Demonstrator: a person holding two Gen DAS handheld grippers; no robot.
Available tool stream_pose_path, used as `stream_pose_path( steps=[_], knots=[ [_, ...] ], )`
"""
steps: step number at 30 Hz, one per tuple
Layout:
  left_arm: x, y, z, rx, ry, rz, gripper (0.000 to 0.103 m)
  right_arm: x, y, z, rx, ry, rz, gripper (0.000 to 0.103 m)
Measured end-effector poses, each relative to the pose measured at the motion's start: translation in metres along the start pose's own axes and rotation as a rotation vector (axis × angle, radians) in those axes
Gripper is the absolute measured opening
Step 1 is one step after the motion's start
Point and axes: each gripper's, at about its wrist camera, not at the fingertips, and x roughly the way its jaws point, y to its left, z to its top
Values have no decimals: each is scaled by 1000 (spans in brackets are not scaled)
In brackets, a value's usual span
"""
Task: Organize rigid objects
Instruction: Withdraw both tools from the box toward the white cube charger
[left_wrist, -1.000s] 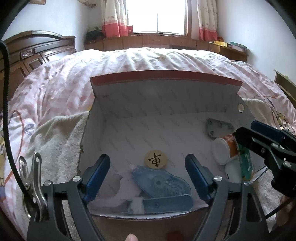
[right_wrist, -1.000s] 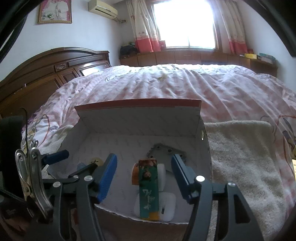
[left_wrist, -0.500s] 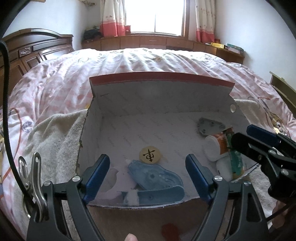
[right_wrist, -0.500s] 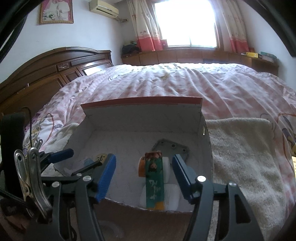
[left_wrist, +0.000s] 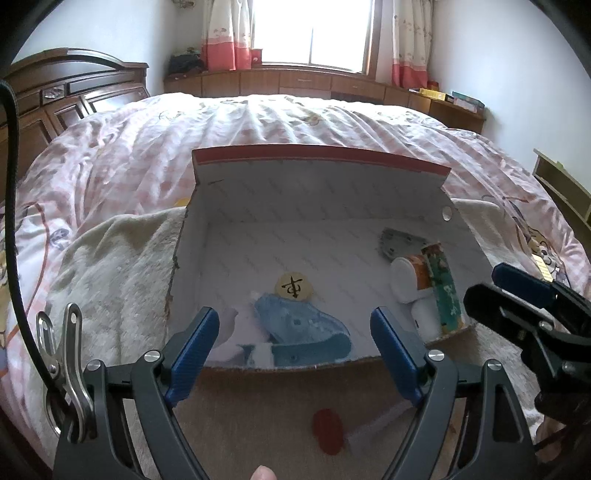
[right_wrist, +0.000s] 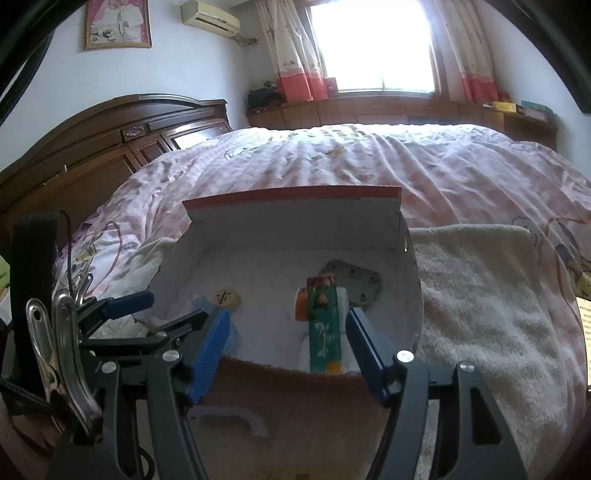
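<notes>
An open white cardboard box with a red rim lies on the bed. In it are a round wooden chess piece, a blue tape dispenser, a grey metal plate, a white jar with an orange label and a green pack. My left gripper hovers open before the box's near edge, with nothing between its fingers. My right gripper is open too, just short of the green pack and jar, touching neither. The chess piece lies to their left.
The box rests on a beige towel over a pink quilt. A brown cardboard flap before the box bears a red spot and a white handle-like piece. A dark wooden headboard stands left.
Both grippers have drawn back from the box, so its contents look farther off and the brown flap in front has come into view. Nothing inside the box moved.
</notes>
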Motion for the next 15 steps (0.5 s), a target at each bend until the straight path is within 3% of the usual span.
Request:
stream_pose_path(
  steps=[15],
  knots=[
    [-29,-4,-16,2,-16,-14,86,-33,0,-25,23,14,5,69]
  ],
)
